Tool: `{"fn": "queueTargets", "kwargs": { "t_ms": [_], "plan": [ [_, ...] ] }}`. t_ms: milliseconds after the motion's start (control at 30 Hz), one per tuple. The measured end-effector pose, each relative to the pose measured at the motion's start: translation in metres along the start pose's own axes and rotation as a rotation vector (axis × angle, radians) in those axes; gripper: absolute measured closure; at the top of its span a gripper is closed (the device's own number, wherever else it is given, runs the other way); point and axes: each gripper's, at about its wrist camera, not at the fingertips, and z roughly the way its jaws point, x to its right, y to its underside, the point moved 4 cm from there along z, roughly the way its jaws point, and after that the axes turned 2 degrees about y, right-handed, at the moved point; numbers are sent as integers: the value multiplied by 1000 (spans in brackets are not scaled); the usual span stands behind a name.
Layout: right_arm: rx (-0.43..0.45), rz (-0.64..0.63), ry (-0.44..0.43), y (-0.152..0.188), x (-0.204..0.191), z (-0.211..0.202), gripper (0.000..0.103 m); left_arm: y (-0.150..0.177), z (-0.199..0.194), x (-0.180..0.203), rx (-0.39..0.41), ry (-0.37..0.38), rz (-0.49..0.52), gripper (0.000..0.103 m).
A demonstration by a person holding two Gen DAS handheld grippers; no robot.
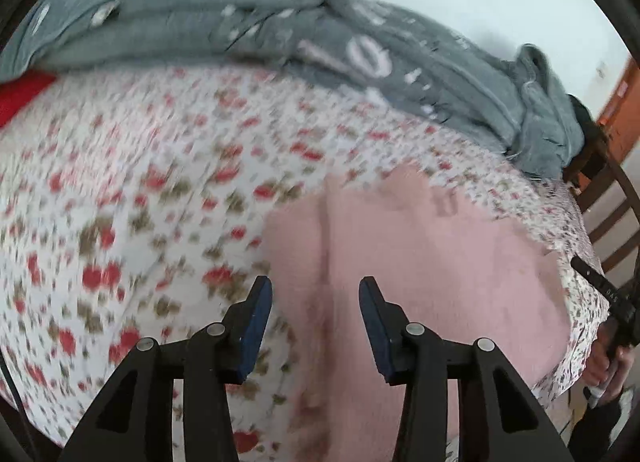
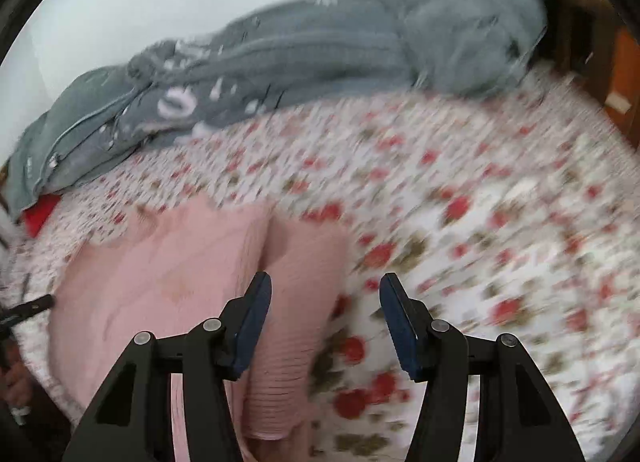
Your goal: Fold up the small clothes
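Observation:
A small pink garment (image 1: pixel 420 262) lies flat on the floral tablecloth (image 1: pixel 140 182), with a fold ridge running down it. My left gripper (image 1: pixel 316 298) is open and empty, hovering over the garment's left edge. In the right wrist view the same pink garment (image 2: pixel 180 270) lies at lower left. My right gripper (image 2: pixel 326 294) is open and empty above the garment's ribbed right edge. Both views are motion-blurred.
A grey garment with white print (image 1: pixel 280 42) lies bunched along the far side of the table; it also shows in the right wrist view (image 2: pixel 320 50). A red item (image 1: pixel 20 94) peeks out beneath it. A wooden chair (image 1: pixel 612 198) stands at the right.

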Motion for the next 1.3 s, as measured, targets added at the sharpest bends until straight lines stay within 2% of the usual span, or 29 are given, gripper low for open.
{"fn": "queueTargets", "kwargs": {
  "t_ms": [33,100,133,200,300,367,433,467,500,533,633,767,867,967,1100,1300],
  "plan": [
    [11,-19,-15,-4,-7,-4,47,-6,-1,8,11,17,18,61],
    [17,-67,-63,-12,-27,-4,62,-18,3,24,27,50,47,61],
    [11,-93,-85,-14,-39,0,66,-24,8,33,32,65,57,61],
    [-11,-130,-113,-17,-62,16,85,-35,23,47,33,89,66,64],
    [-42,-156,-130,-19,-85,50,89,-44,52,56,8,95,57,70],
    [-90,-144,-145,-18,-93,77,90,-44,75,54,-12,52,57,73],
    [-157,-130,-139,-14,-96,107,91,-40,99,39,-42,-55,61,78],
    [-180,-130,-107,-11,-93,121,96,-36,106,30,-57,-80,52,85],
    [-184,-120,-99,-7,-91,128,99,-34,109,23,-58,-66,37,88],
    [-177,-97,-121,-6,-87,131,99,-31,107,14,-29,-13,8,89],
    [-166,-38,-166,-3,-78,132,102,-25,103,3,11,72,-44,90],
    [-149,-22,-157,-1,-76,134,103,-19,104,13,59,26,7,90],
    [-113,-68,-110,-1,-84,130,103,-18,103,22,84,-17,48,90],
    [-98,-113,-71,-1,-90,129,101,-19,103,20,98,-23,49,90],
    [-103,-114,-92,-1,-88,129,100,-19,104,19,100,-18,41,90],
    [-95,-123,-81,0,-91,128,100,-18,105,27,107,-85,84,90]
  ]
}}
